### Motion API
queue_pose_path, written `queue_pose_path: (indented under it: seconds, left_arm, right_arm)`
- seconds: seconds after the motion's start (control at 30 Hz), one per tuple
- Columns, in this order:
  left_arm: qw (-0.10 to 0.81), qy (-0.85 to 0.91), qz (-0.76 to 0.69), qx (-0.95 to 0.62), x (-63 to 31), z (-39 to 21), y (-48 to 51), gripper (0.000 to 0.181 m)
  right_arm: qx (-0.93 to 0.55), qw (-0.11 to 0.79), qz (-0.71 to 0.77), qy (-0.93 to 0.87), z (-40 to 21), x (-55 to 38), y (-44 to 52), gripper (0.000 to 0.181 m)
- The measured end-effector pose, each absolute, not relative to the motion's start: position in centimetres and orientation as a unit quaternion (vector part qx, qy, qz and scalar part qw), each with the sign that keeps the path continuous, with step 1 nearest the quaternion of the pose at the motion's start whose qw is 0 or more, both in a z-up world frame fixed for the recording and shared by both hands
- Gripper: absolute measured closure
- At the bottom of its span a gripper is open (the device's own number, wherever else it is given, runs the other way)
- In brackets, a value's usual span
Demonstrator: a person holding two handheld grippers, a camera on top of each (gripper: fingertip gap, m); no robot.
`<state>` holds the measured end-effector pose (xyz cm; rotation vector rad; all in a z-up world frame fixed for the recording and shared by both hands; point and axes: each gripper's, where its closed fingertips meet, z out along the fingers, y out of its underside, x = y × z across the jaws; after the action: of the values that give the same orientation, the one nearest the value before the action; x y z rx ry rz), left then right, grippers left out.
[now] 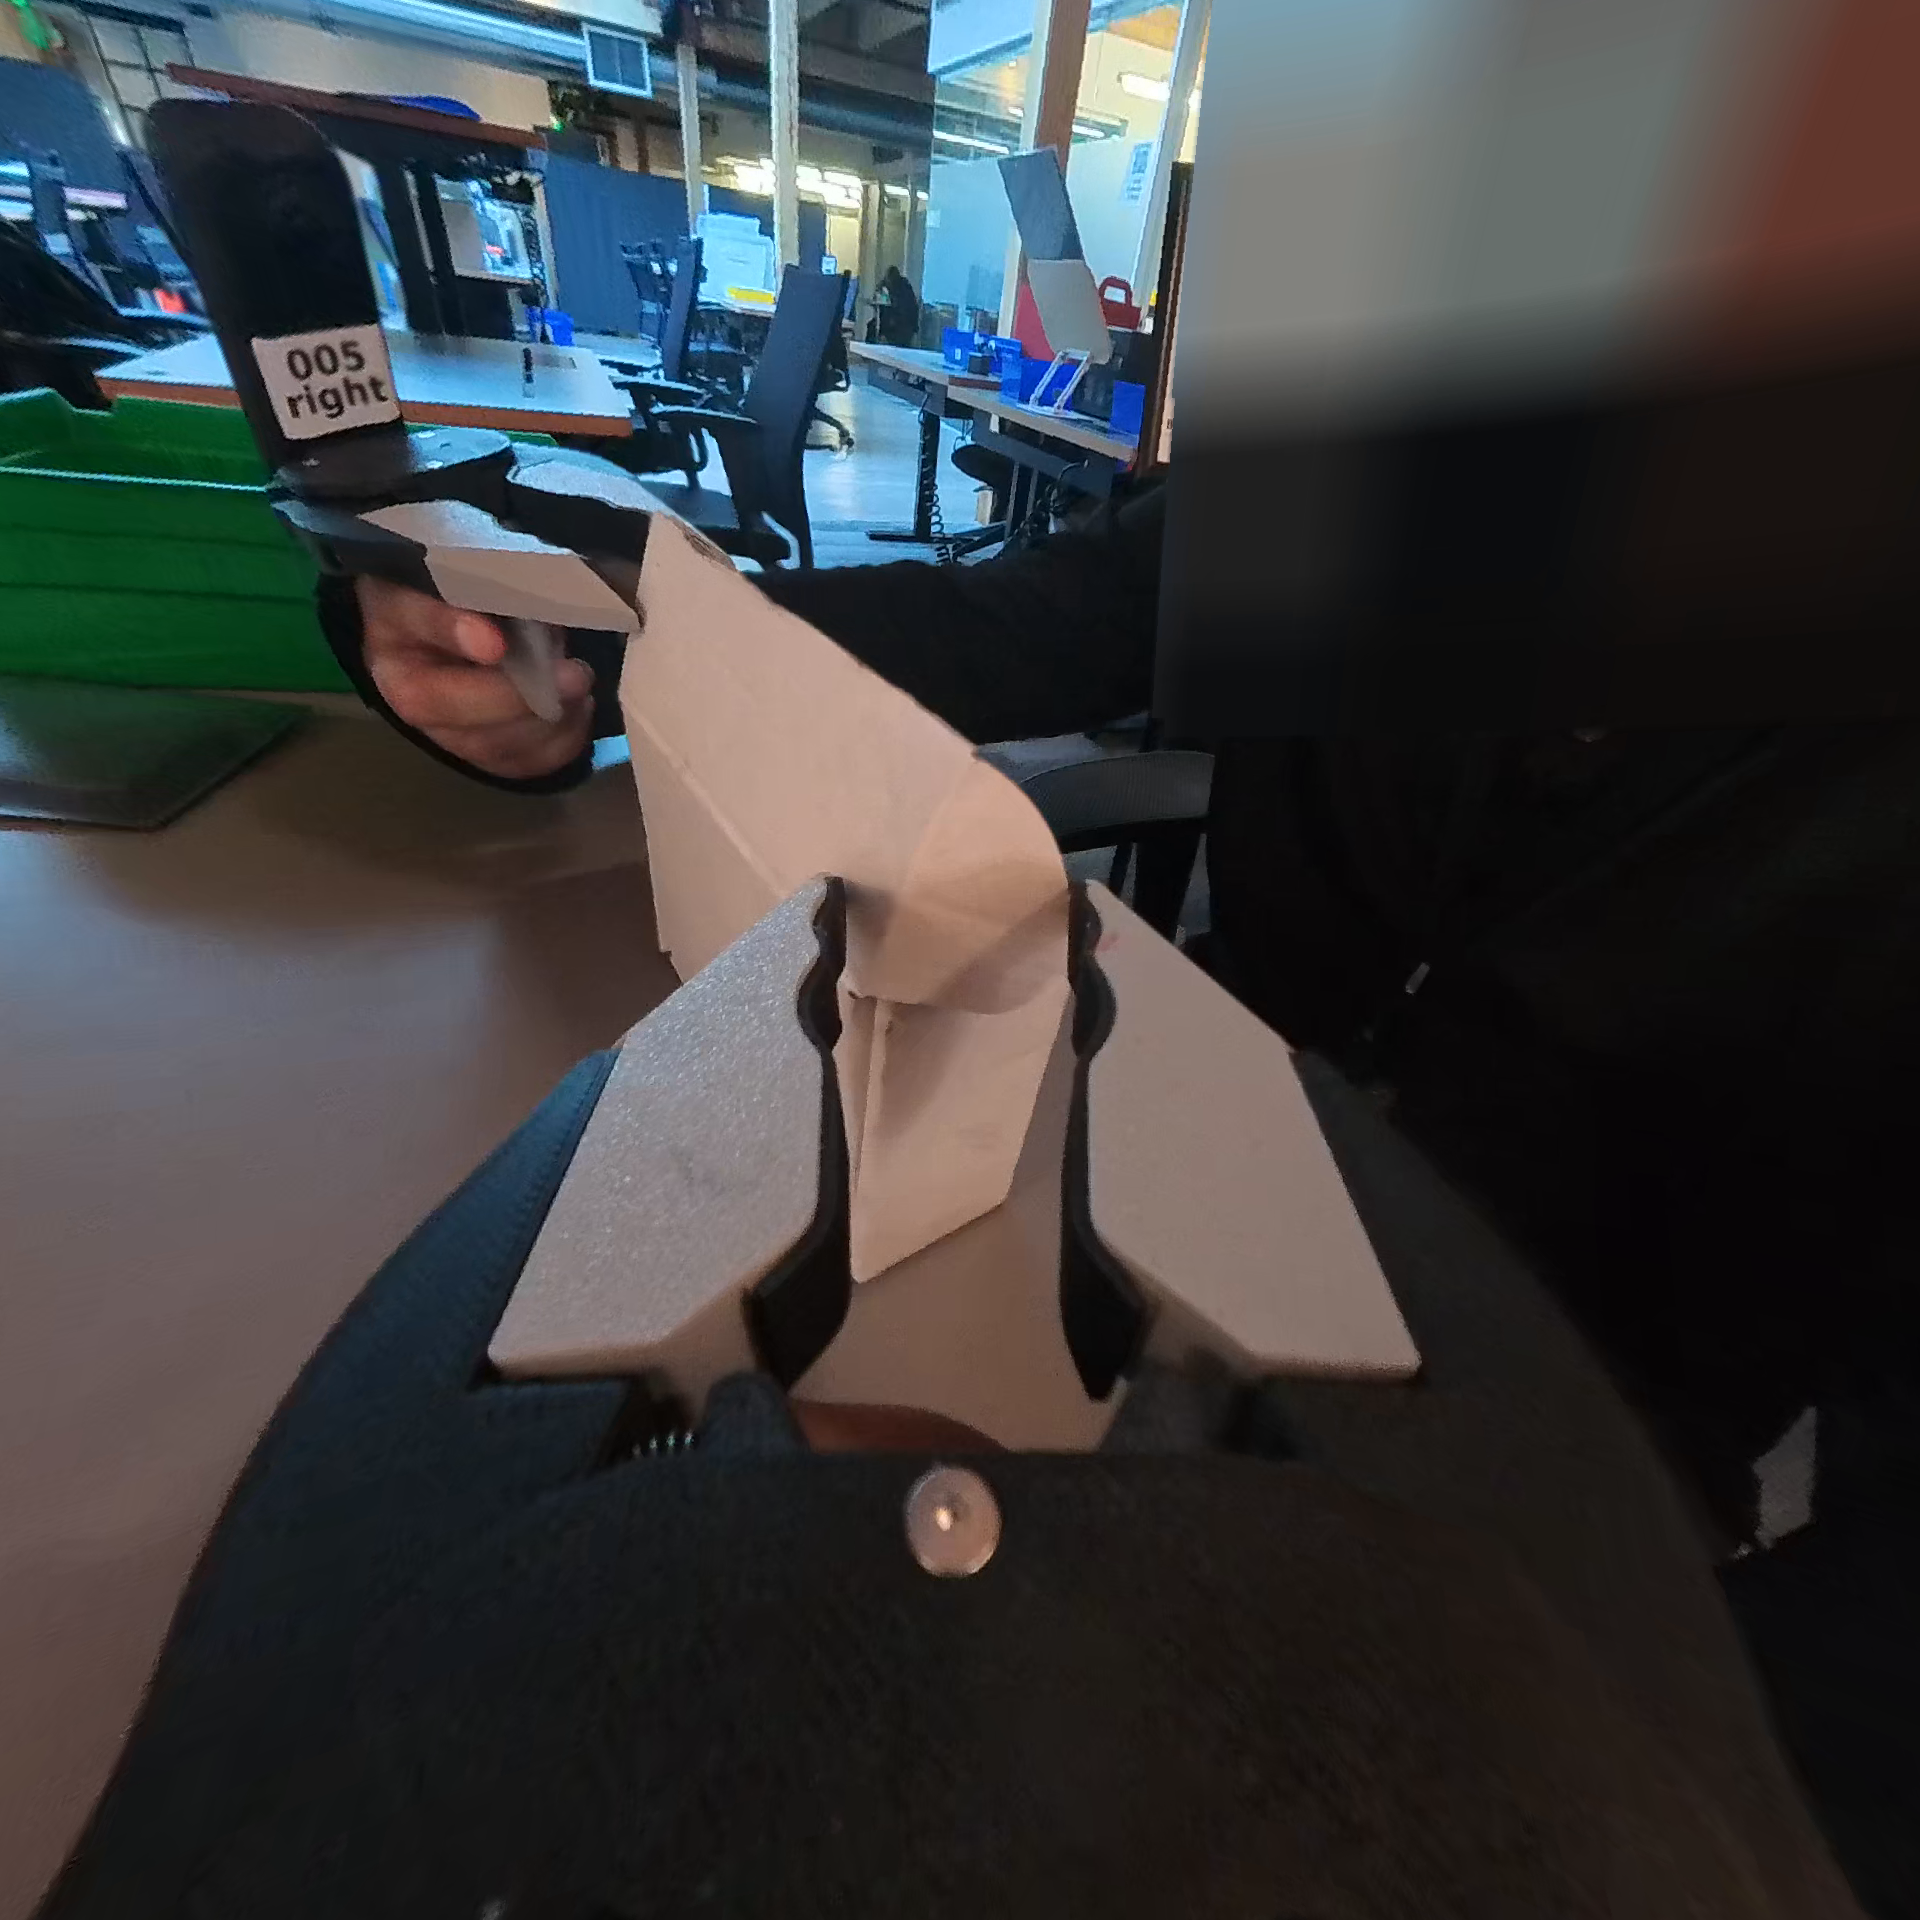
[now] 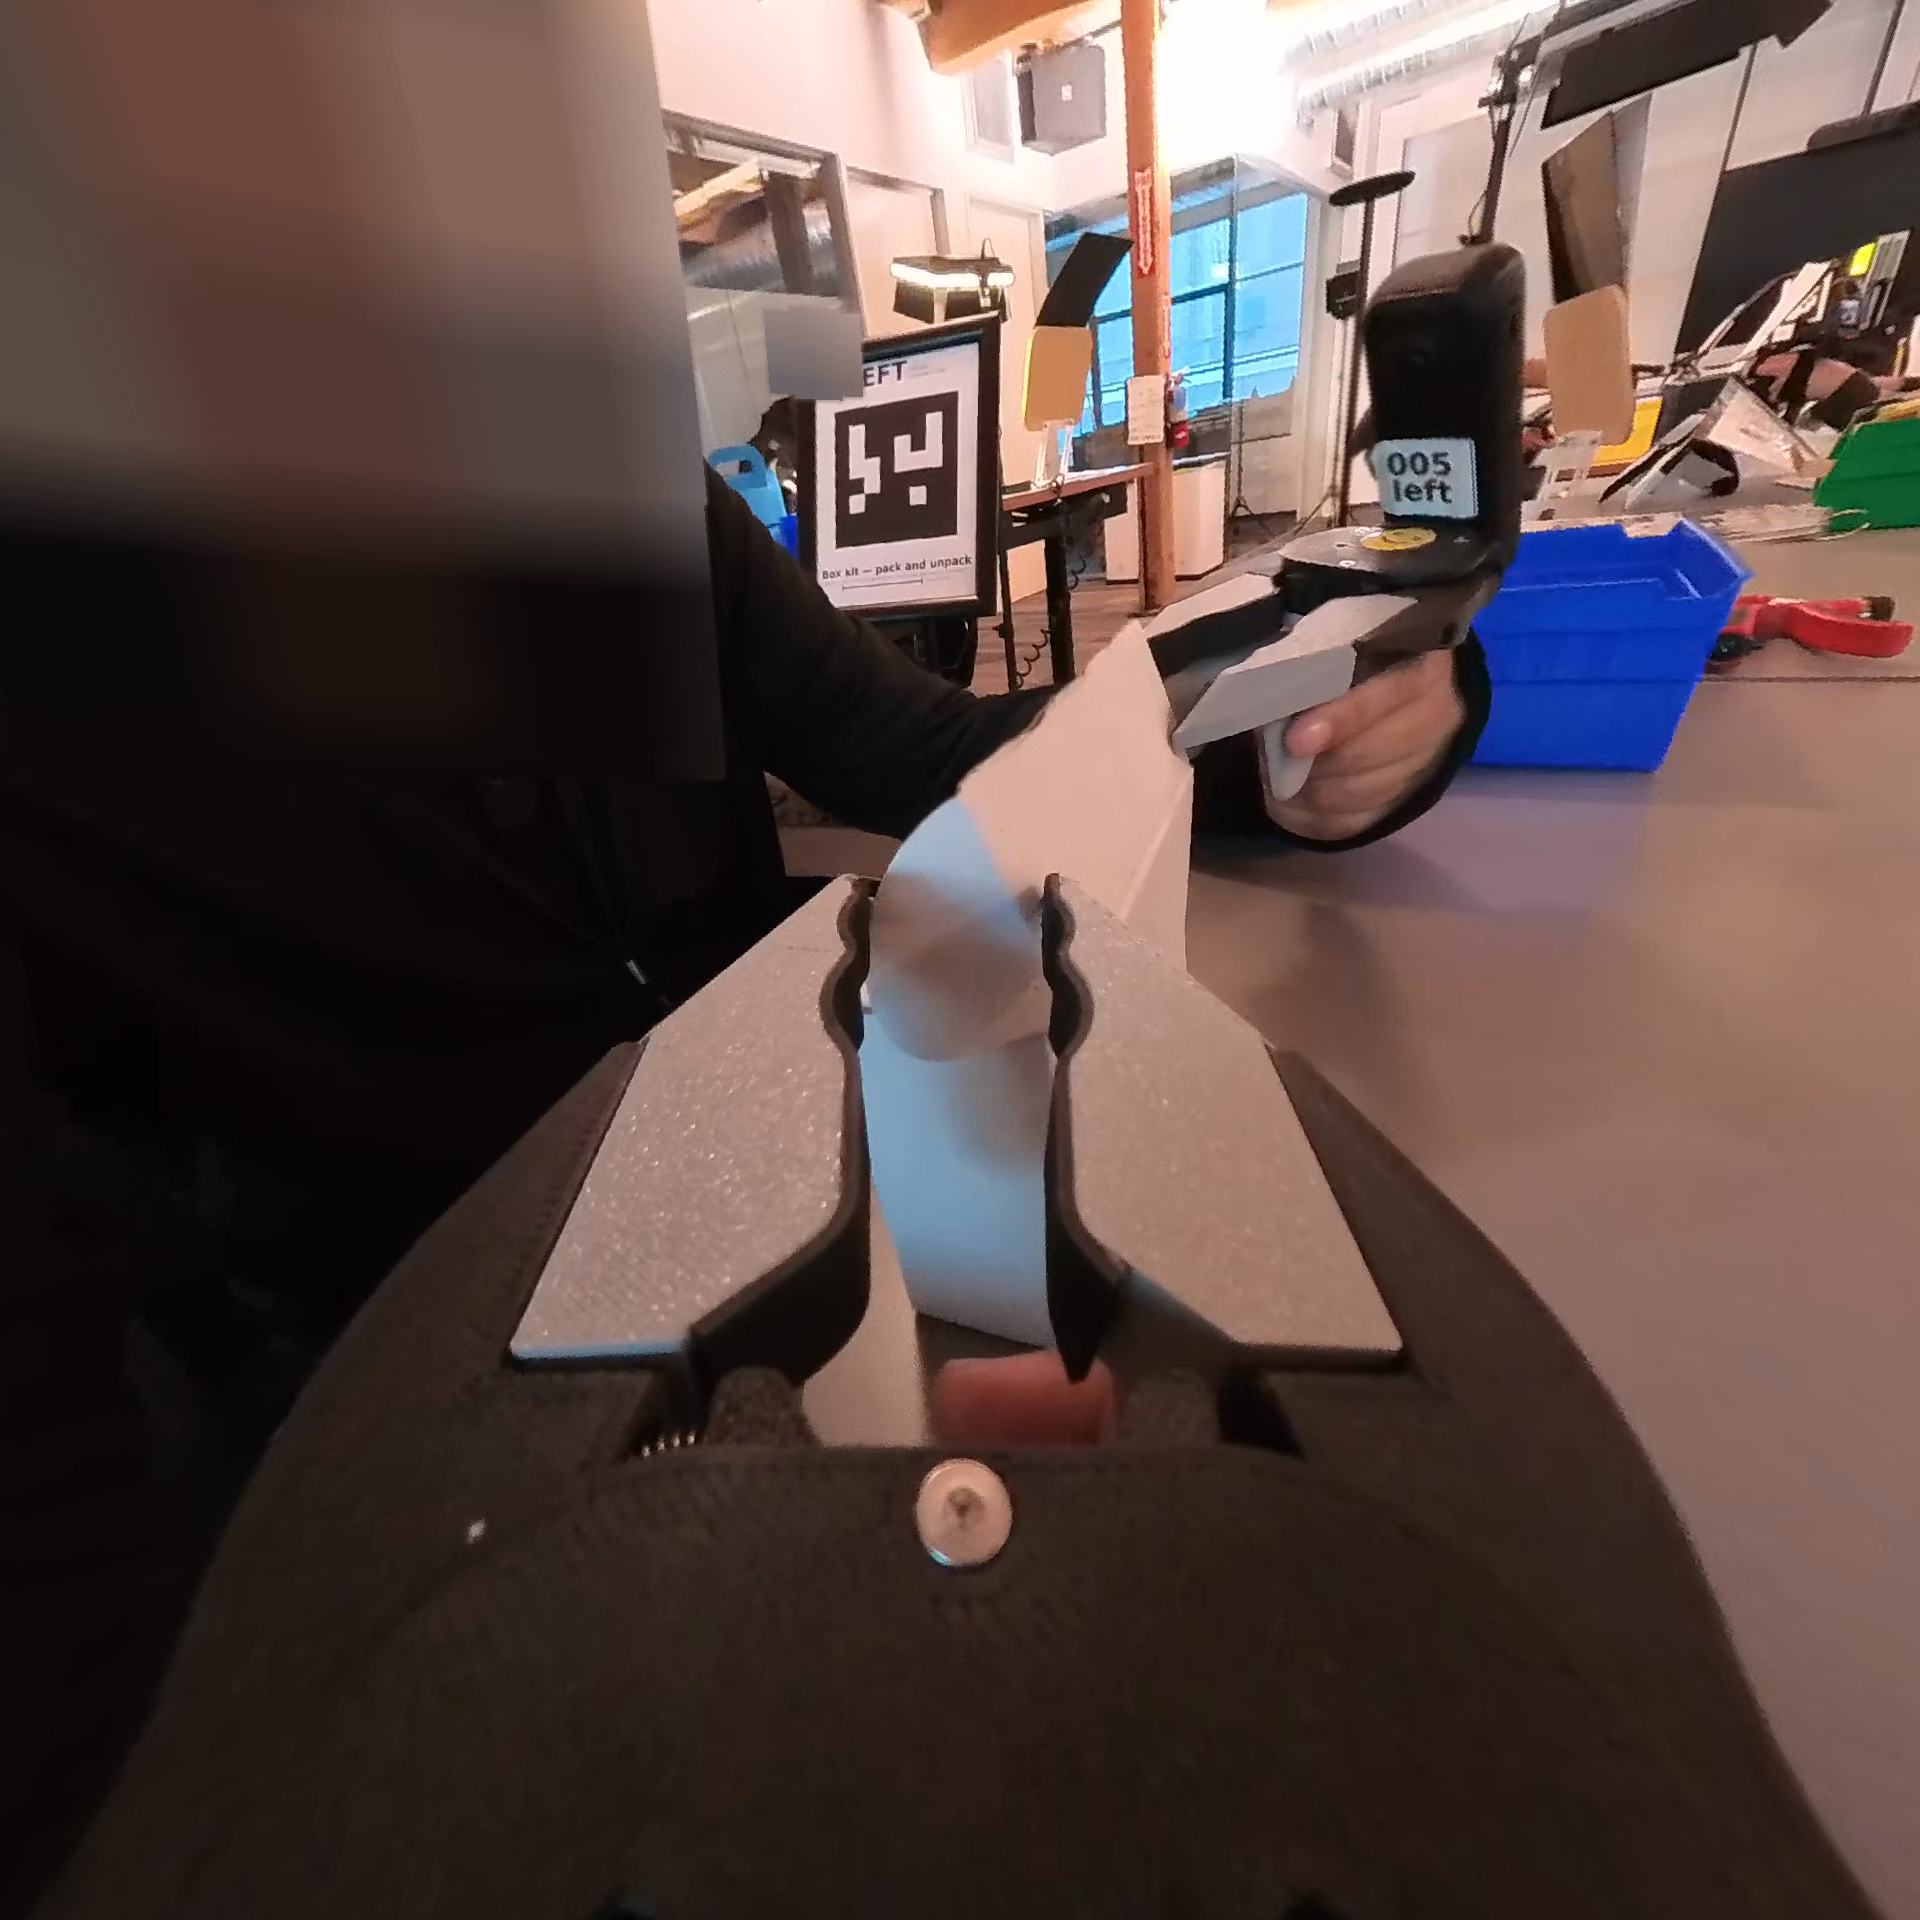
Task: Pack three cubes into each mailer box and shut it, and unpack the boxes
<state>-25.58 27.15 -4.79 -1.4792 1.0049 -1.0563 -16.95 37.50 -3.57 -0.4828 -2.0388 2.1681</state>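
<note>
Left wrist view has the left gripper (image 1: pixel 951 914) pinching one end of a white cardboard mailer box (image 1: pixel 810 748), unfolded into a loose, creased sheet held up above the table (image 1: pixel 260 1039). The card is plain and matte, with scored fold lines; near this gripper a flap curls over between its grey fingers (image 1: pixel 717 1122). The box's far end is clamped by the right gripper (image 1: pixel 634 582), held by a hand (image 1: pixel 468 686) in a black sleeve. Behind that hand, past the box's far end, sit stacked green bins (image 1: pixel 135 561).

From the right wrist view, the right gripper (image 2: pixel 951 909) is closed on a bent flap of the same box (image 2: pixel 1081 800), which looks bluish-white in shadow. Beyond the box, the left gripper (image 2: pixel 1164 675) grips its other edge, and a blue bin (image 2: pixel 1600 644) stands on the table behind it.
</note>
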Motion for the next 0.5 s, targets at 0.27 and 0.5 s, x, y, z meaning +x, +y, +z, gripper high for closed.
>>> queue_pose_path:
  seconds: [0.27,0.5]
  left_arm:
    - [0.536,0.399,-0.414,-0.618,-25.7,-4.2,28.2,0.144]
    - [0.564,0.328,-0.414,-0.634,-27.0,-3.3,30.5,0.148]
  right_arm:
    - [-0.179,0.077,0.717,-0.670,-3.2,-18.0,37.2,0.152]
    - [-0.222,0.140,0.714,-0.649,-2.8,-19.7,38.3,0.156]
